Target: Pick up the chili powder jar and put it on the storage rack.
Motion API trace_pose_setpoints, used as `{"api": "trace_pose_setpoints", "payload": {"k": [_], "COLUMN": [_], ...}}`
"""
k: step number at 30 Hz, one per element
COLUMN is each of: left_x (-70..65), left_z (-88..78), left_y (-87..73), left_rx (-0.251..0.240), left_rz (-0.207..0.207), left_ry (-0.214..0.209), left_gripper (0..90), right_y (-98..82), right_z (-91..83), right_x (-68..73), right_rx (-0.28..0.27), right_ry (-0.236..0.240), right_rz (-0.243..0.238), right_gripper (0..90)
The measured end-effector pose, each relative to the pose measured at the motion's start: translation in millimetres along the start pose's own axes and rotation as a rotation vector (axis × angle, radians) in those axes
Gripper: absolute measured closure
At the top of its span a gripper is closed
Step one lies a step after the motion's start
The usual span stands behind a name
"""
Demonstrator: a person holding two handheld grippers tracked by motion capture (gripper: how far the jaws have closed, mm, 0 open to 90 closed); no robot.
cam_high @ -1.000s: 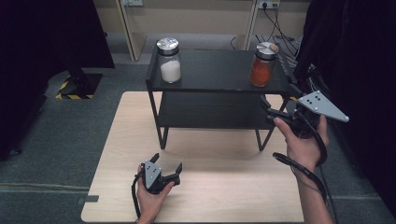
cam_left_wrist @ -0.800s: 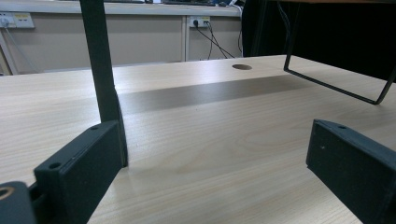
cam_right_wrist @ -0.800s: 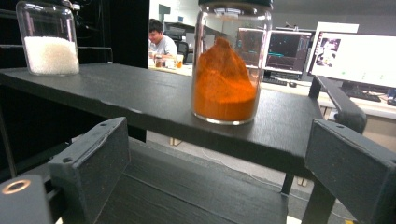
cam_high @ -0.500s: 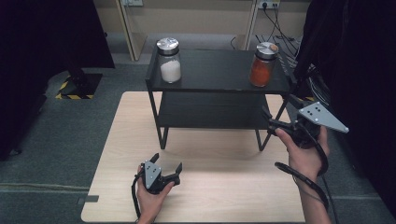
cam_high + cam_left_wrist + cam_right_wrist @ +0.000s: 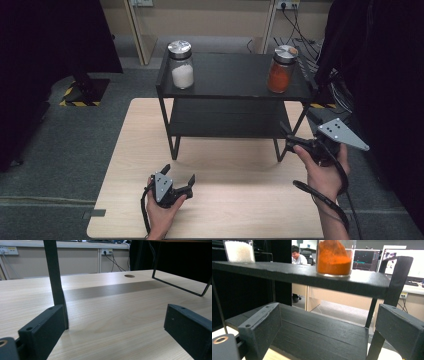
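- Orange-powder jar (image 5: pixel 282 69) stands upright on the top board of the black shelf rack (image 5: pixel 235 91), near that board's right end and towards its back edge; the rack itself sits on the far half of the worktop (image 5: pixel 125 165).
- Right tool (image 5: pixel 286 138) is held above the worktop's right edge, just beside the rack's front right leg, with its jaws apart and nothing between them.
- Seen from the right gripper view, the same jar (image 5: pixel 334 258) sits above and beyond the jaws, with the edge of the top board between them and the jar; jar and tool are apart.
- White-powder jar (image 5: pixel 180 65) stands upright near the left end of the same board, well apart from the orange one.
- Left tool (image 5: pixel 177 177) rests low near the worktop's front edge, left of centre, jaws spread and empty; it seems to lie on the wood, though contact is hard to judge.
- In the left gripper view, a rack leg (image 5: pixel 55 277) rises just beyond the left jaw.
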State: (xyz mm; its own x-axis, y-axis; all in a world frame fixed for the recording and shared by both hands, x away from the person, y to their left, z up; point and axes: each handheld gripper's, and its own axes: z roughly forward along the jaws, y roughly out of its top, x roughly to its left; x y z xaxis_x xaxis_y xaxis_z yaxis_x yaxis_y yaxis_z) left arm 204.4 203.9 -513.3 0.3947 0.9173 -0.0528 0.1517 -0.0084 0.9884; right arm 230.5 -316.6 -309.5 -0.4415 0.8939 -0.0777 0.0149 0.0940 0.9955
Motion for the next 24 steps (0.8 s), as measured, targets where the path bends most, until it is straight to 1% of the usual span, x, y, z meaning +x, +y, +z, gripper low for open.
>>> {"api": "trace_pose_setpoints", "payload": {"k": [16,18,20,24], "left_x": [0.2,0.1,0.1,0.0], "left_z": [-0.1,0.0,0.1,0.1], "left_y": [-0.1,-0.2,-0.2,-0.2], "left_rx": [-0.001,-0.001,-0.001,-0.001], "left_rz": [-0.001,-0.001,0.000,0.000], "left_ry": [0.000,0.000,0.000,0.000], "left_gripper": [3.0,3.0,3.0,3.0], "right_y": [-26.9,-31.7,-35.5,-43.6], "right_z": [-0.1,-0.6,-0.8,-1.0], "right_x": [1.0,1.3,1.3,0.3], "right_rx": [0.040,0.042,0.044,0.054], "right_ry": [0.014,0.013,0.012,0.018], "right_rz": [0.028,0.029,0.021,0.028], "right_gripper": [6.6,6.6,6.6,6.6]}}
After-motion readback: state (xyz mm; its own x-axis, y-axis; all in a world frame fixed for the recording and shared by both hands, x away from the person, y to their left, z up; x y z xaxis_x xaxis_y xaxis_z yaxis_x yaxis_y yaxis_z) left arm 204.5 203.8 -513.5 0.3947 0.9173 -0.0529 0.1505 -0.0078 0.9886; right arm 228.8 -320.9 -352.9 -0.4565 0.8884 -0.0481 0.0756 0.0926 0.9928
